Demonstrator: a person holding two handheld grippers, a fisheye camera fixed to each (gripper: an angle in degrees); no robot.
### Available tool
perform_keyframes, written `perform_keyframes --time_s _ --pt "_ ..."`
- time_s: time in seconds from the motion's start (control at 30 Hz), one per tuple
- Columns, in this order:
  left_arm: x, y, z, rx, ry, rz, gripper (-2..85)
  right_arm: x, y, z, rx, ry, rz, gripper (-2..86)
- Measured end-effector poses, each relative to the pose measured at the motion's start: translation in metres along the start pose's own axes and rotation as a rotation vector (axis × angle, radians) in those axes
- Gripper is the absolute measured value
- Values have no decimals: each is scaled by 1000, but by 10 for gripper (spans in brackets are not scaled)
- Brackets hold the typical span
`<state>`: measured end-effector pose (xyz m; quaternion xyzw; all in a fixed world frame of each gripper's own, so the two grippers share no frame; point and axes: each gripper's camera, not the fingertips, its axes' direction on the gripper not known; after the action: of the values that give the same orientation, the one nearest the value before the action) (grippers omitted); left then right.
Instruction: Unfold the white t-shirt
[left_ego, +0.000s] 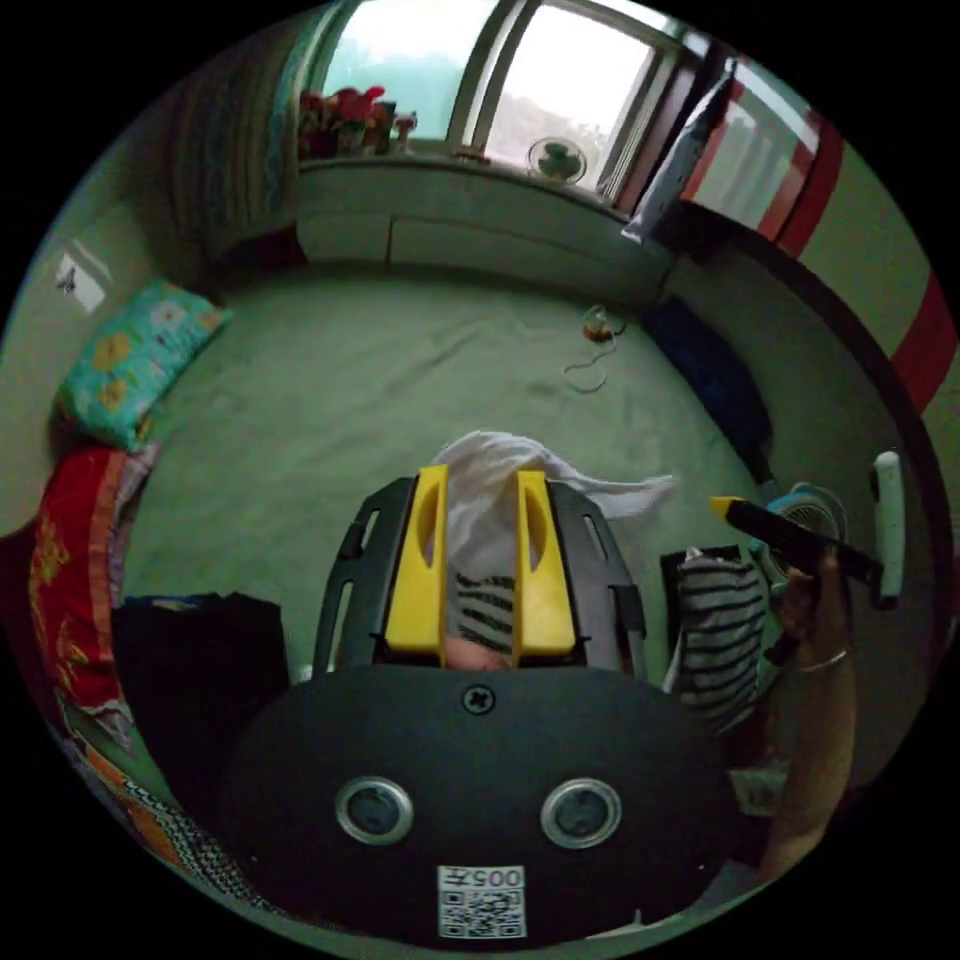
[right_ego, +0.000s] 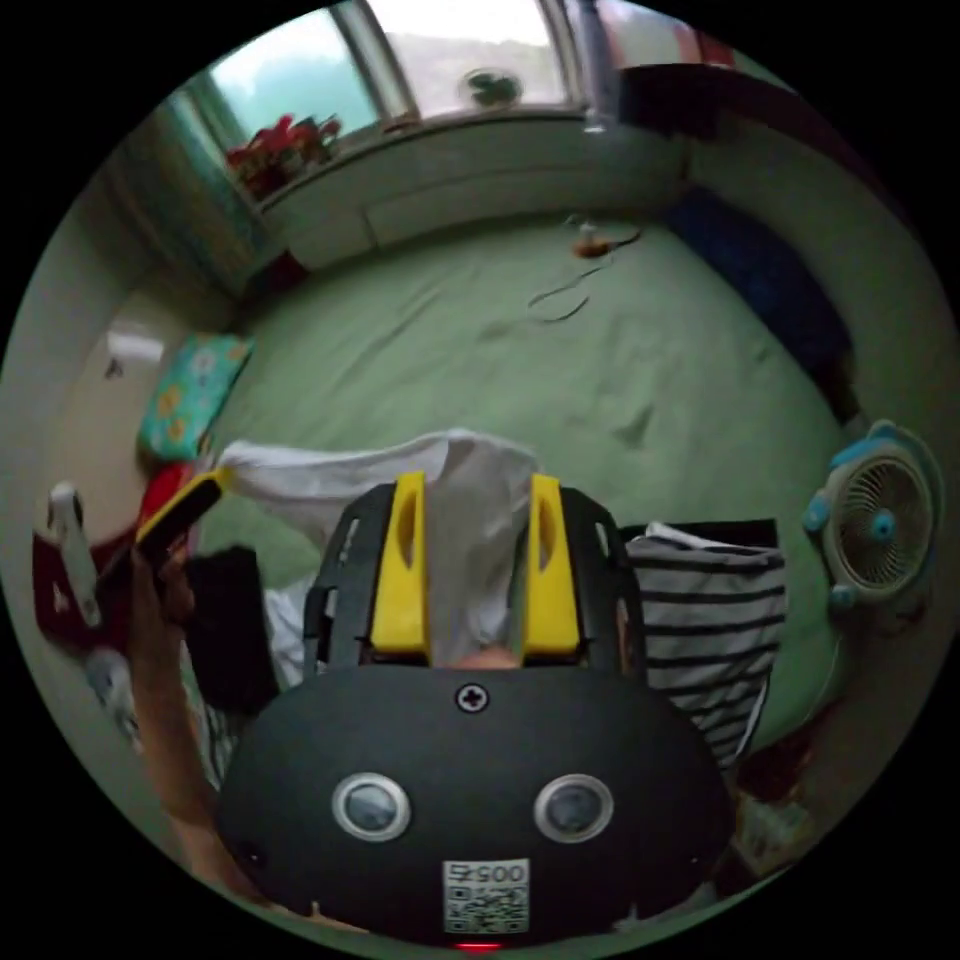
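In the left gripper view, the left gripper (left_ego: 480, 560) has its two yellow jaws a little apart, and the white t-shirt (left_ego: 500, 490) hangs between them; whether both jaws press on the cloth, one cannot tell. The cloth reaches sideways toward the right gripper (left_ego: 722, 507), which a hand (left_ego: 805, 600) holds up. In the right gripper view the white t-shirt (right_ego: 470, 520) also passes between the yellow jaws of the right gripper (right_ego: 475, 570), and from there it stretches to the left gripper (right_ego: 215, 483); the grip here is also not sure. Below the shirt lies a striped garment (right_ego: 705, 620) on the green bed sheet (right_ego: 600, 370). Farther away stand a small fan (right_ego: 880, 520), a flowered pillow (left_ego: 130, 355) and the window (left_ego: 500, 70).
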<state>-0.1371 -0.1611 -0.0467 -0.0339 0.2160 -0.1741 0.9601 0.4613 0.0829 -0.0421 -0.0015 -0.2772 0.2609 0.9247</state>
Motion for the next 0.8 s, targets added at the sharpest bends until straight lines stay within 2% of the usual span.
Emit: perform_keyframes --time_s 0.07,0.23,0.47,0.6,0.67,0.73,0.8 --pt "-27 24 8 -47 24 9 109 -5 53 24 -26 -62 -150 108" --pt "-82 94 18 -223 -72 113 126 -22 208 42 -142 -222 -451 137" --pt "-117 136 41 -357 -148 93 143 -65 376 50 -217 -149 -635 142" --pt "-120 150 47 -346 -234 71 137 -88 408 66 -256 -66 -693 123" --pt "-120 157 42 -331 -259 73 120 -99 418 83 -289 7 -693 66" --pt "-120 165 31 -346 -207 72 53 -104 423 83 -264 112 -683 5" --pt "-122 173 20 -363 -158 50 25 -107 426 72 -241 121 -692 -9"
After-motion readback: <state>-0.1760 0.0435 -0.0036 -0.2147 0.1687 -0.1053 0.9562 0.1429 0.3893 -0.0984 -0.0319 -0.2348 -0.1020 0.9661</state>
